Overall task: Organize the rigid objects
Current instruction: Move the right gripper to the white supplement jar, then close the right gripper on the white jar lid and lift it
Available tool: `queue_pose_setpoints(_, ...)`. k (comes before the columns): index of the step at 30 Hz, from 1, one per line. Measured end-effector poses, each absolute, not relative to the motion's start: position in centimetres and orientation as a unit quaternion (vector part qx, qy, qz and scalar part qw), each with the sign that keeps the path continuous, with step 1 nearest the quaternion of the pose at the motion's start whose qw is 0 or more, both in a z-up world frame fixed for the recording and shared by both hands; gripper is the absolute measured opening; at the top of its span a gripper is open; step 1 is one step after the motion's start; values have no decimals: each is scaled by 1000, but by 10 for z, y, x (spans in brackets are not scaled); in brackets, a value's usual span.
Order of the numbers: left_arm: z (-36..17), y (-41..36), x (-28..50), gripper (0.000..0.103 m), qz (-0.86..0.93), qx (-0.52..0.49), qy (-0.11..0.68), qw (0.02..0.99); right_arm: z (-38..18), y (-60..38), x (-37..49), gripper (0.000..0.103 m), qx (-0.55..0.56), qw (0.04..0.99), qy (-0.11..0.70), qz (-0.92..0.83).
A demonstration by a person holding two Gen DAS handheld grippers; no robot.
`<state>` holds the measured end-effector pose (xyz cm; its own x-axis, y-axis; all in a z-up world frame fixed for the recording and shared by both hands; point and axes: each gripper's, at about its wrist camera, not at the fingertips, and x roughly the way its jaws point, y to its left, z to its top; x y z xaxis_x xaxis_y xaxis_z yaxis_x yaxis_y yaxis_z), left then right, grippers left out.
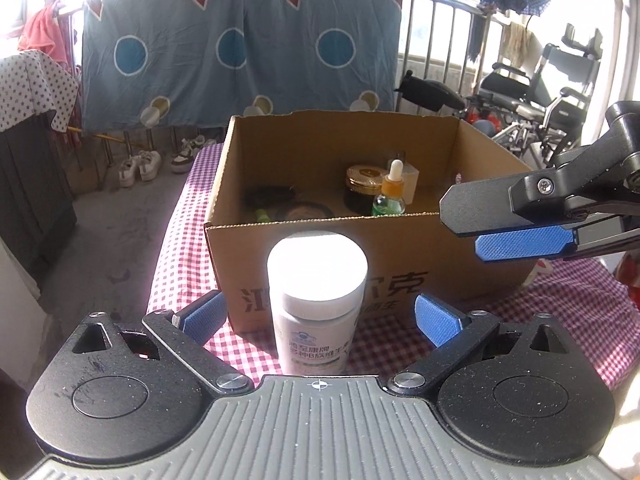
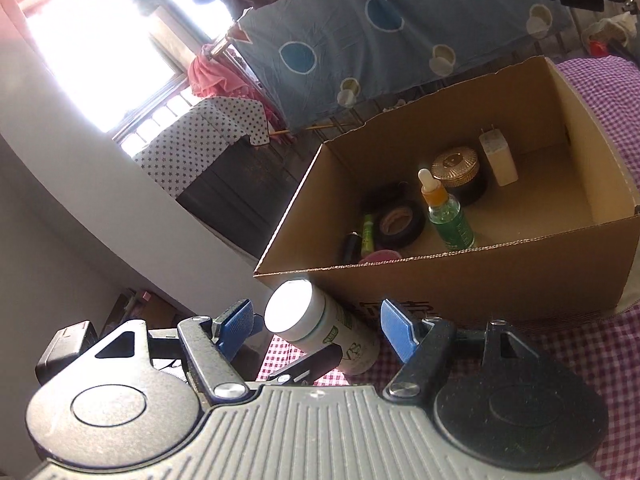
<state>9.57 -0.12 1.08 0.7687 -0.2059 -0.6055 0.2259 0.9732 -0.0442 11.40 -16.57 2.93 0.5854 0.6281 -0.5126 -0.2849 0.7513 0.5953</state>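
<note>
White-capped bottle (image 1: 316, 300) stands upright on checked cloth (image 1: 180, 248) just before cardboard box (image 1: 360, 256), between your left gripper (image 1: 320, 314) fingers, untouched, spread wide; right gripper (image 2: 316, 330) also wide, empty

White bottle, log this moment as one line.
bottle: upright on cloth, outside box | left gripper: open around it | right gripper: over box

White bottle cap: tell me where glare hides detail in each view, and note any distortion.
Left wrist view: sunlight burns the white bottle cap to a blank patch, though the label below stays readable; the cardboard box bulges from fisheye curvature. Right wrist view: the cap is equally blown out, the window at upper left is pure white, and the whole scene sits tilted, with the box's edges bowed.
</note>
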Motion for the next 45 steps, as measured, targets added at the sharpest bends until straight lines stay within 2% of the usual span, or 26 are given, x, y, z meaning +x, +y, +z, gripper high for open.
queue_pose_setpoints(5, 5, -2, 106, 87, -112, 15, 332, 937, 19, -145, 137, 70, 230, 851, 384, 274)
queue_pose_setpoints(8, 4, -4, 108, 74, -112, 18, 334, 936, 13, -134, 147, 64, 222, 849, 394, 274)
queue_pose_setpoints(10, 4, -4, 109, 70, -108, 17, 335, 936, 8, -129, 153, 58, 220, 845, 402, 277)
queue_pose_setpoints(11, 5, -6, 107, 61, -103, 16, 333, 937, 5, -126, 155, 57, 222, 841, 407, 279)
queue_pose_setpoints(12, 6, -5, 109, 57, -100, 18, 333, 938, 4, -124, 157, 54, 221, 839, 411, 281)
queue_pose_setpoints(14, 7, -6, 107, 54, -96, 21, 330, 939, 0, -121, 157, 46, 218, 837, 413, 284)
queue_pose_setpoints(18, 9, -6, 103, 53, -92, 23, 328, 940, 2, -120, 155, 42, 218, 836, 411, 290)
queue_pose_setpoints(25, 24, -8, 88, 53, -87, 26, 314, 945, 17, -124, 141, 43, 216, 839, 397, 302)
queue_pose_setpoints(45, 95, -40, 67, 53, -101, 54, 212, 970, 110, -150, 90, 43, 193, 885, 280, 319)
